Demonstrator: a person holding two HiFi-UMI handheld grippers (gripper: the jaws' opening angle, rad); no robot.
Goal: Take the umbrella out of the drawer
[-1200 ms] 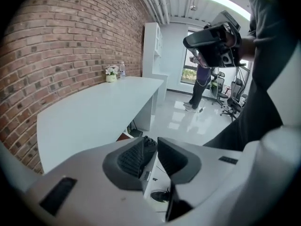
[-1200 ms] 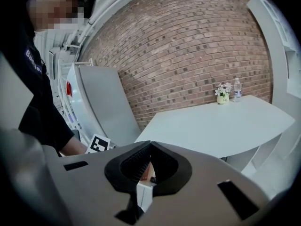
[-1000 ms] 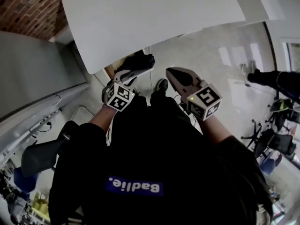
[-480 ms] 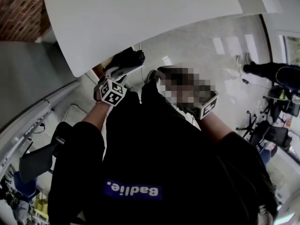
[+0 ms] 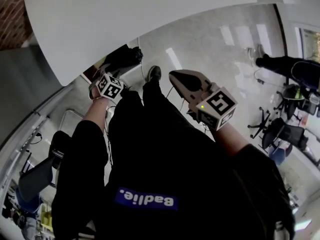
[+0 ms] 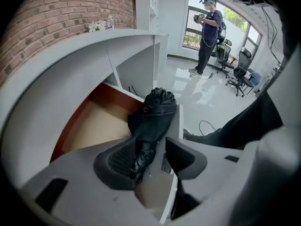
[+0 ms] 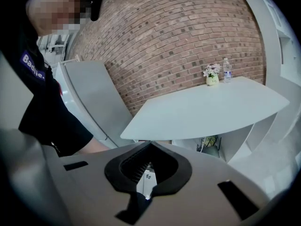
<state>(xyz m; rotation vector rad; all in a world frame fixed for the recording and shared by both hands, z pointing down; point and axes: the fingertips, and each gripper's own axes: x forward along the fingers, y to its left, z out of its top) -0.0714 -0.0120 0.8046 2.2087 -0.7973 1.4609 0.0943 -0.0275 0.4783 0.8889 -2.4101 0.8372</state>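
Black umbrella (image 6: pixel 153 114) lies across the open drawer's (image 6: pixel 94 126) front edge, its near end between the left gripper's (image 6: pixel 151 149) opening jaws, against the 9 o'clock pad only. Desk (image 6: pixel 89 60) overhangs at 10 o'clock; floor (image 6: pixel 207 102) opens toward 2. Right gripper (image 7: pixel 149 147), closed on nothing, is held well apart.

Umbrella (image 6: pixel 153 112): black cloth, creased, faint sheen. Drawer (image 6: pixel 99 126): pale smooth wood bottom, reddish-brown wood sides, white matt front. Bench (image 5: pixel 140 19) top: smooth matt white. Wall (image 7: pixel 188 36): rough red brick. Floor (image 5: pixel 210 49): pale, glossy, reflective. Right claw (image 7: pixel 149 147): matt grey plastic shell, black ribbed pads (image 7: pixel 135 170). Person's top (image 5: pixel 160 159): matt black cloth.
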